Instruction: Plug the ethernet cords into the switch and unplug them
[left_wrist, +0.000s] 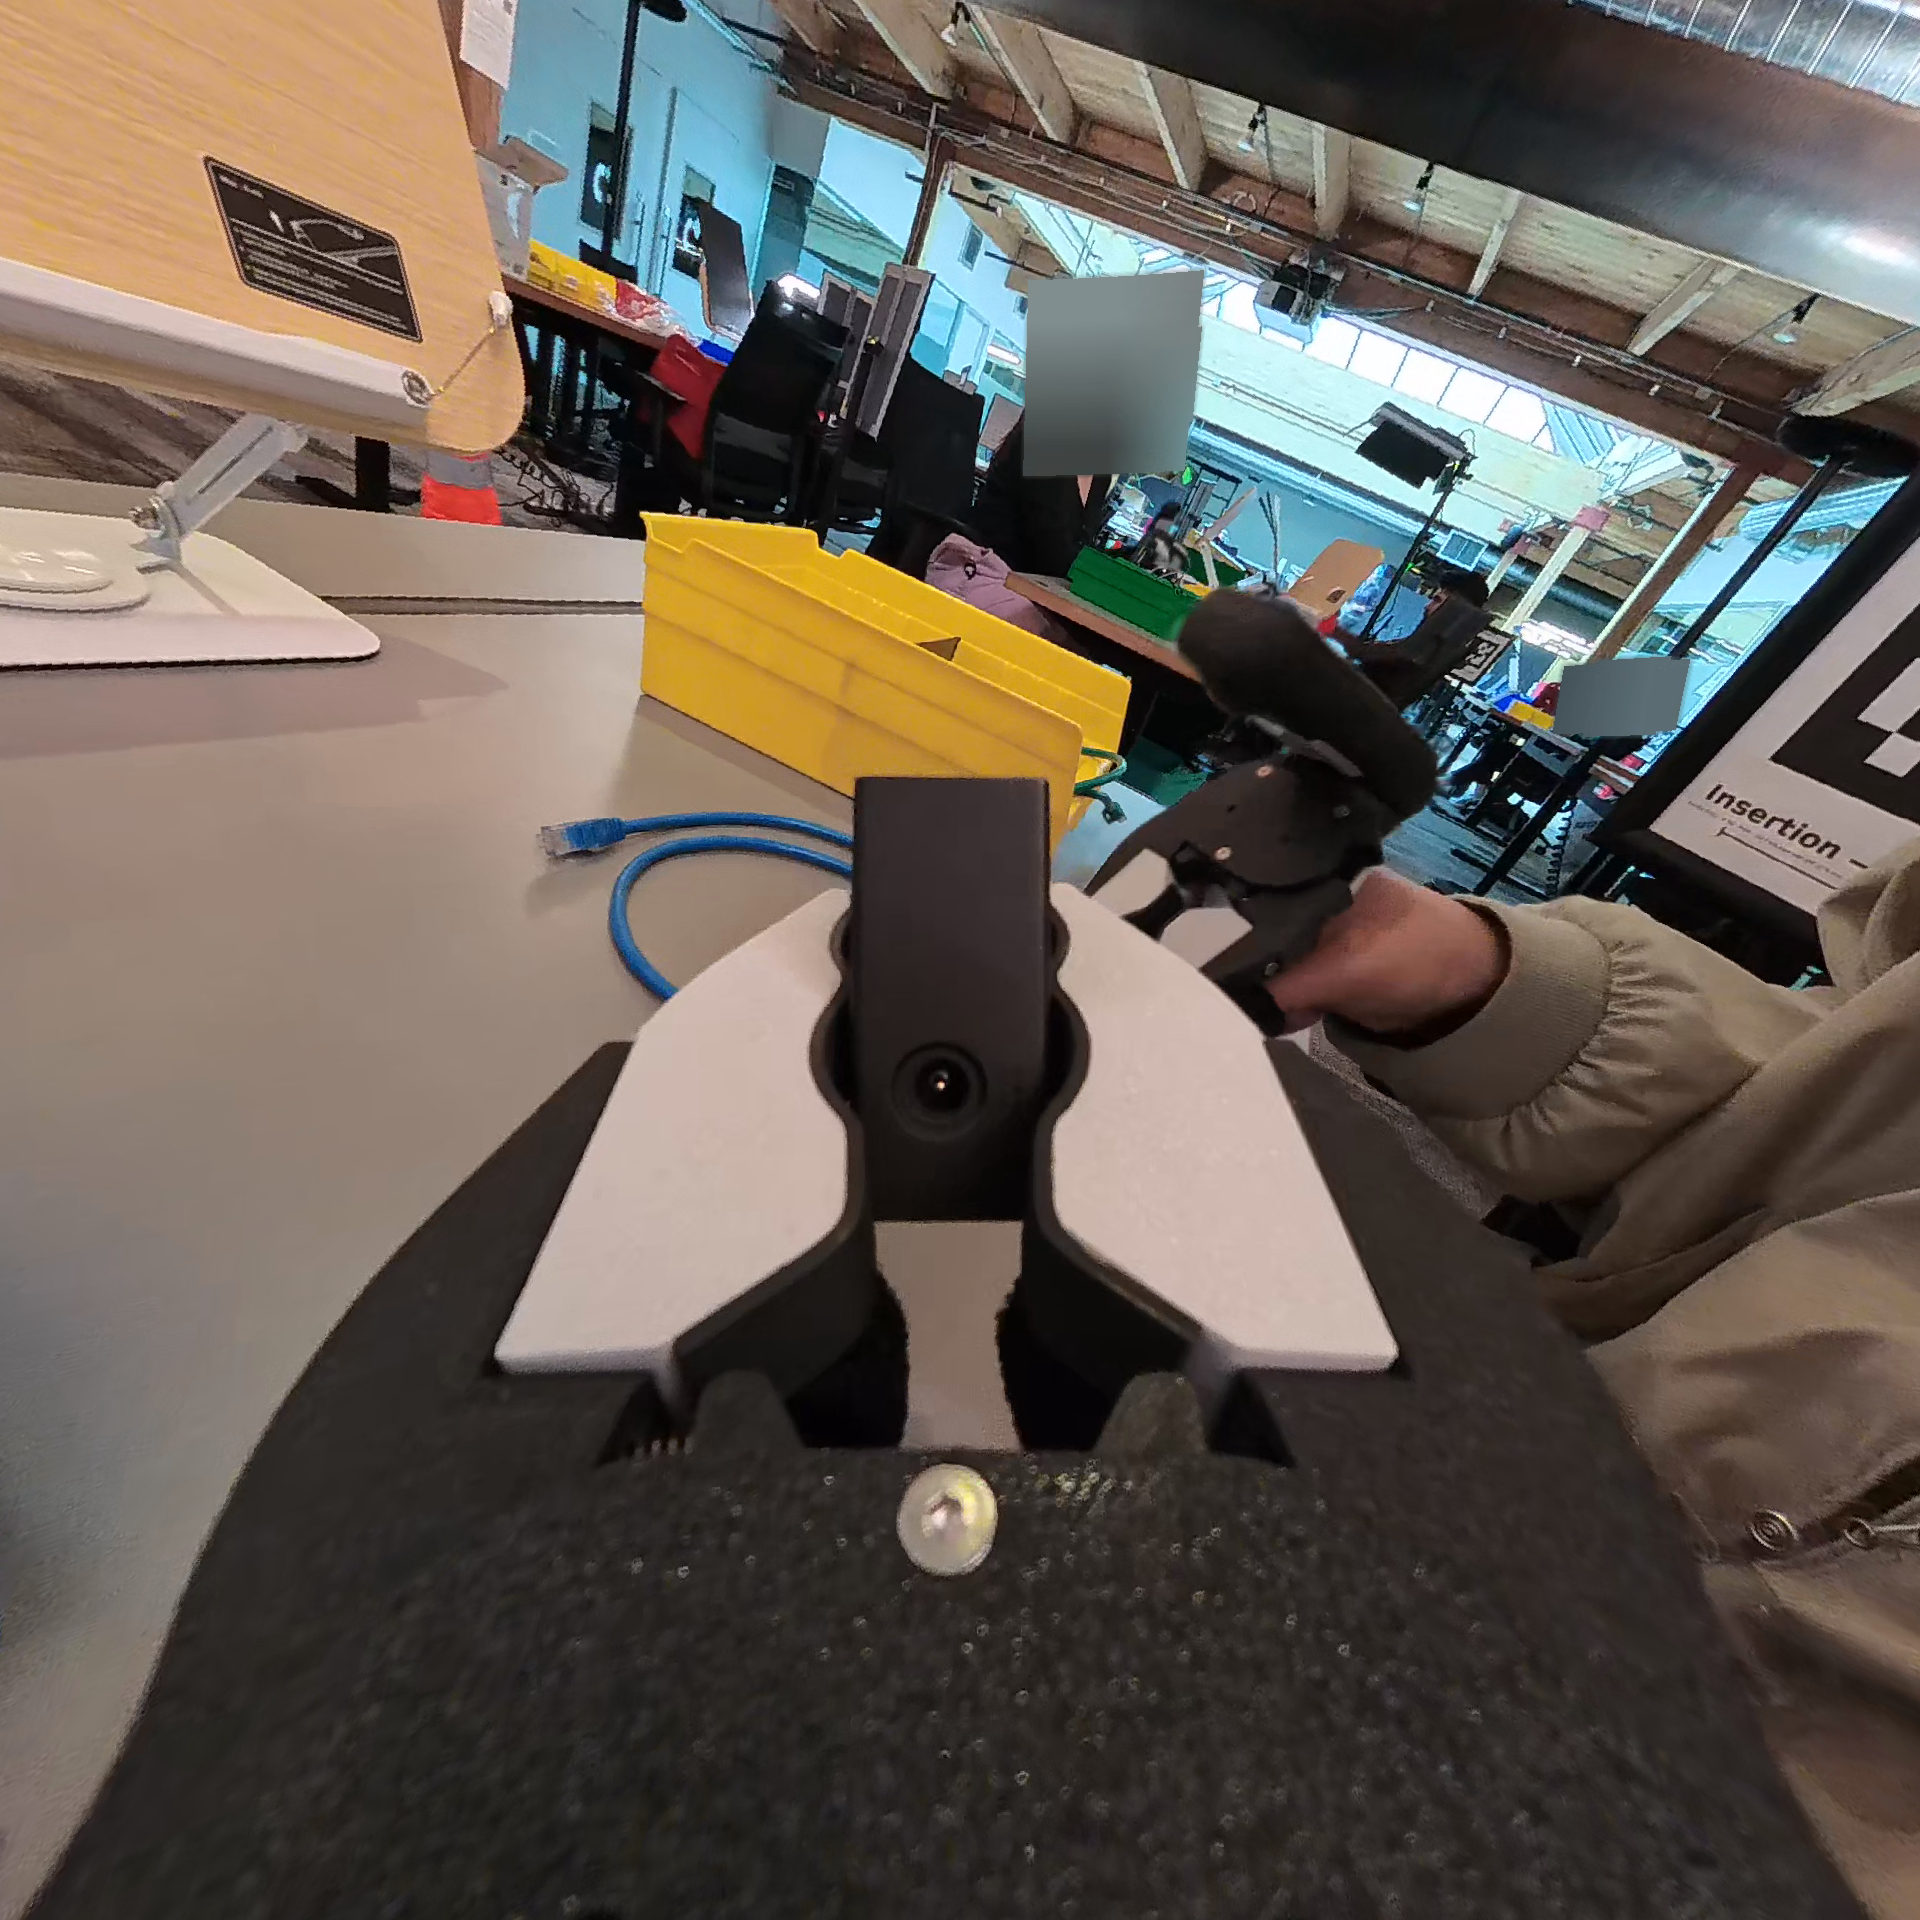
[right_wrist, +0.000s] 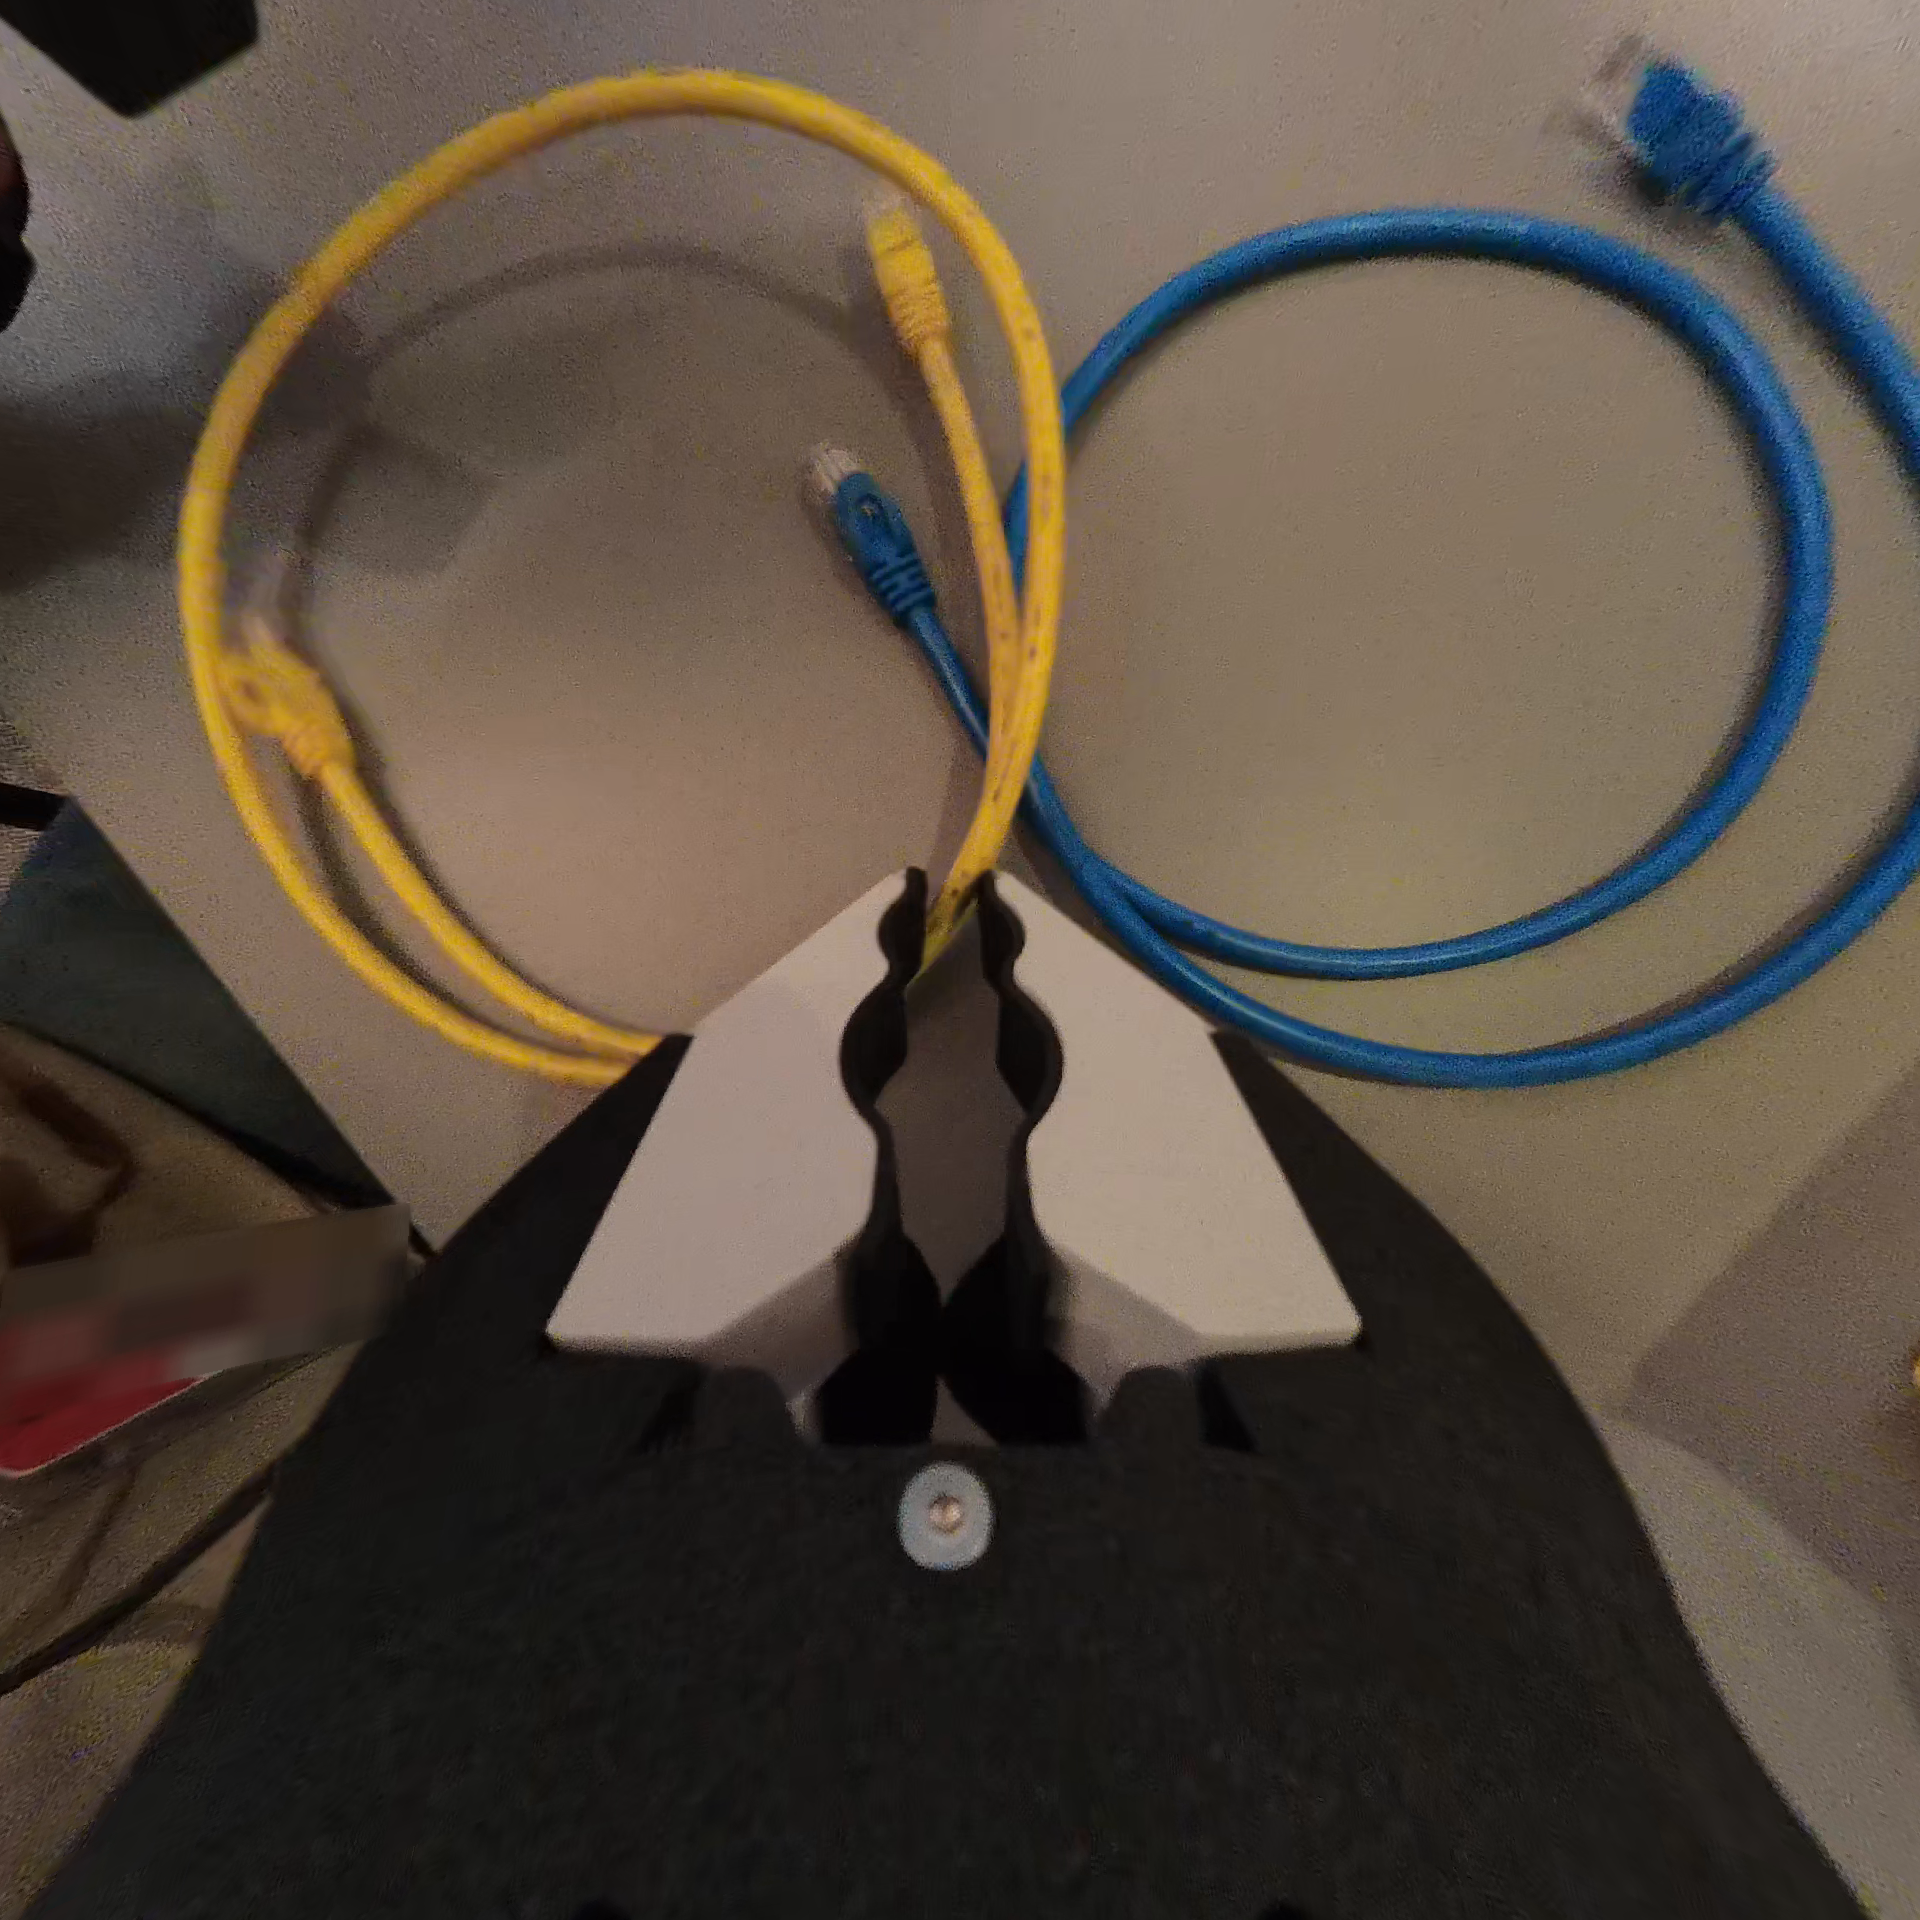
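My left gripper (left_wrist: 951, 935) is clamped on the switch (left_wrist: 948, 997), a black box standing upright between its fingers with a round socket facing my camera. I can't see its ports from here.

My right gripper (right_wrist: 948, 894) looks straight down at the table (right_wrist: 1403, 644); its jaws are nearly closed, pinching the yellow cord (right_wrist: 1023, 540) mid-length just at the fingertips. The nearest yellow plug (right_wrist: 906, 272) sits well up the cord from the pinch. The blue cord (right_wrist: 1621, 582) lies coiled beside it, one blue plug (right_wrist: 878, 540) tucked against the yellow strands.

My worries:
- I hold cord, not plug. With that much free cord ahead of the tips, I judge the plug will droop and swing, so lining it up with a port would be poor.
- The grip is only at the tips; a tug could let the cord slide out.
- The yellow strands cross over the blue cord, so lifting may drag the blue one along.
- The switch is held by a narrow clamp; a push from a plug could twist it.
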